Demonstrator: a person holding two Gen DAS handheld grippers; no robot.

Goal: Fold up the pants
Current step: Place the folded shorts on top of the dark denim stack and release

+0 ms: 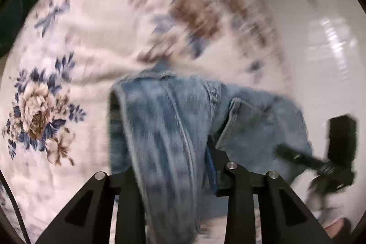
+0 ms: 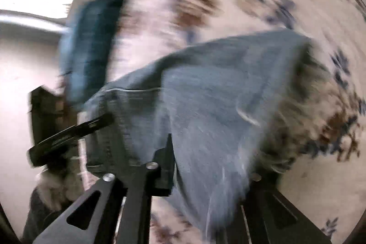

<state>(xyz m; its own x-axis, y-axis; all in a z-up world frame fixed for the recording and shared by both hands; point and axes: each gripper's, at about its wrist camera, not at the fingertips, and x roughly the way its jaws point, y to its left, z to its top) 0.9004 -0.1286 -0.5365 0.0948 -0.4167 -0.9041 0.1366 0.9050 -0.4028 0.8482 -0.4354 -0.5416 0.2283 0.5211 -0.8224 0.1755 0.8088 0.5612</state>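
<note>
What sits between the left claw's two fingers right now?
The jeans: a bunched denim fold runs between the left claw fingers, over the floral bedspread. This shows in the left wrist view, which is motion-blurred.

Pants (image 1: 173, 120): faded blue denim, coarse weave, stitched seams. Bedspread (image 1: 75, 33) beneath pants: soft matt floral cloth. Left claw (image 1: 160, 129) and right claw (image 2: 205, 152): matt black plastic, bright metal pins.

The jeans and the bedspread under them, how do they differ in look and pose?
The jeans are plain faded blue denim; the bedspread is pale with blue and brown flowers. The jeans hang bunched from both grippers, left and right, lifted; the bedspread lies spread flat below. The jeans show seams and a pocket; the bedspread shows none. Both are soft cloth, blurred by motion.
</note>
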